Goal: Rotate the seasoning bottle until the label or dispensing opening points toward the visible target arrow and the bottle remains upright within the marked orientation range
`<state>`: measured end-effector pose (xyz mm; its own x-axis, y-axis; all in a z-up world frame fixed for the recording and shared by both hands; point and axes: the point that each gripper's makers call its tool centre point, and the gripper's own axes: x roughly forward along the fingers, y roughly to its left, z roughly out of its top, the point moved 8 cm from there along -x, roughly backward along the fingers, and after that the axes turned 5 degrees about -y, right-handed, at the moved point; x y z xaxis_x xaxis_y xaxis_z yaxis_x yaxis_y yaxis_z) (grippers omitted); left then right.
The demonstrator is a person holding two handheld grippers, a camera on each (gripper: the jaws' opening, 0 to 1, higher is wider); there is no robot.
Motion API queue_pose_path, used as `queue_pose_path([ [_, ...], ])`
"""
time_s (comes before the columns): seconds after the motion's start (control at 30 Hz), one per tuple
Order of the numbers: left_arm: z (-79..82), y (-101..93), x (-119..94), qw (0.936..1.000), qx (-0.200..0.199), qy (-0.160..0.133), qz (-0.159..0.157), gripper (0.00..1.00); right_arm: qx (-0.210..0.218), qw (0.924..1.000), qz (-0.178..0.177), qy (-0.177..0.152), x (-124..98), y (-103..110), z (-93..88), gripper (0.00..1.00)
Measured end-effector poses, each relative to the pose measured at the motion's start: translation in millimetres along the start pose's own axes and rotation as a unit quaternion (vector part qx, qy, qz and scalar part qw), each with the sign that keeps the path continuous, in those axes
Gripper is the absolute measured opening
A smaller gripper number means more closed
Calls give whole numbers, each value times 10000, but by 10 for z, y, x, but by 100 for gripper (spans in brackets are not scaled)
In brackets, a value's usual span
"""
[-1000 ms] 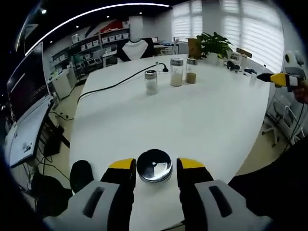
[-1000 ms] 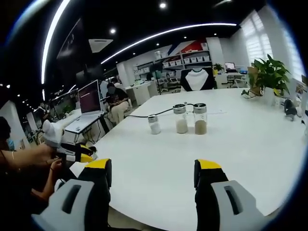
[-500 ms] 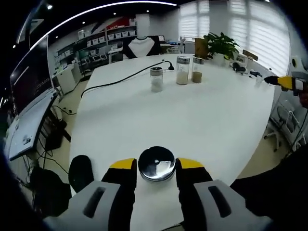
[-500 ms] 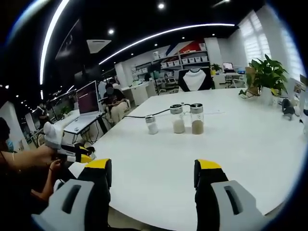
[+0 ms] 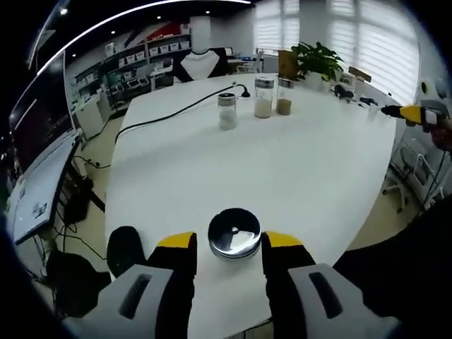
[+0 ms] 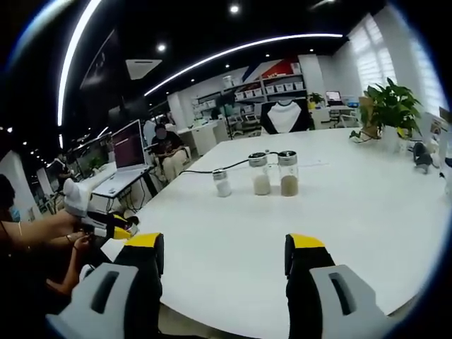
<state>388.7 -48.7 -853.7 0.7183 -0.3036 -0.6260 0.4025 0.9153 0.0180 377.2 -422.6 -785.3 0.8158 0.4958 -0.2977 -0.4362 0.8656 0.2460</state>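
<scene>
In the left gripper view I look down on the seasoning bottle (image 5: 234, 233), seeing its round silver lid near the white table's (image 5: 282, 169) front edge. My left gripper (image 5: 229, 246) has its yellow-tipped jaws close against both sides of the bottle, shut on it. In the right gripper view my right gripper (image 6: 224, 253) hovers open over the table (image 6: 339, 240), with nothing between its jaws. The left gripper (image 6: 106, 227) also appears at that view's left edge, held by a hand. The right gripper's yellow tip (image 5: 408, 114) enters the left gripper view from the right.
Three more glass bottles (image 5: 263, 97) (image 6: 260, 173) stand in a row at the table's far side, beside a black cable (image 5: 169, 116). A potted plant (image 6: 392, 106) stands at the back right. A person (image 6: 166, 145) sits beyond the table's far-left corner near a monitor (image 6: 131, 152).
The left gripper view has shifted slightly, and the lid sits a little higher and further right between the jaws. The right gripper view has hardly moved.
</scene>
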Motion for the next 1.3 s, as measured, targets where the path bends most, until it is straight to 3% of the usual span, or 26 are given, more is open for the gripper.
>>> queue_pose_path([
  [0.73, 39, -39, 83, 10000, 35, 16, 15, 35, 27, 10000, -2, 12, 37, -13, -4, 69],
  [1.03, 23, -34, 120, 9997, -214, -137, 30, 33, 77, 10000, -35, 7, 52, -45, 15, 69],
  [1.3, 37, -52, 146, 9995, -190, -256, -3, 33, 49, 10000, -30, 21, 74, -54, 23, 68],
])
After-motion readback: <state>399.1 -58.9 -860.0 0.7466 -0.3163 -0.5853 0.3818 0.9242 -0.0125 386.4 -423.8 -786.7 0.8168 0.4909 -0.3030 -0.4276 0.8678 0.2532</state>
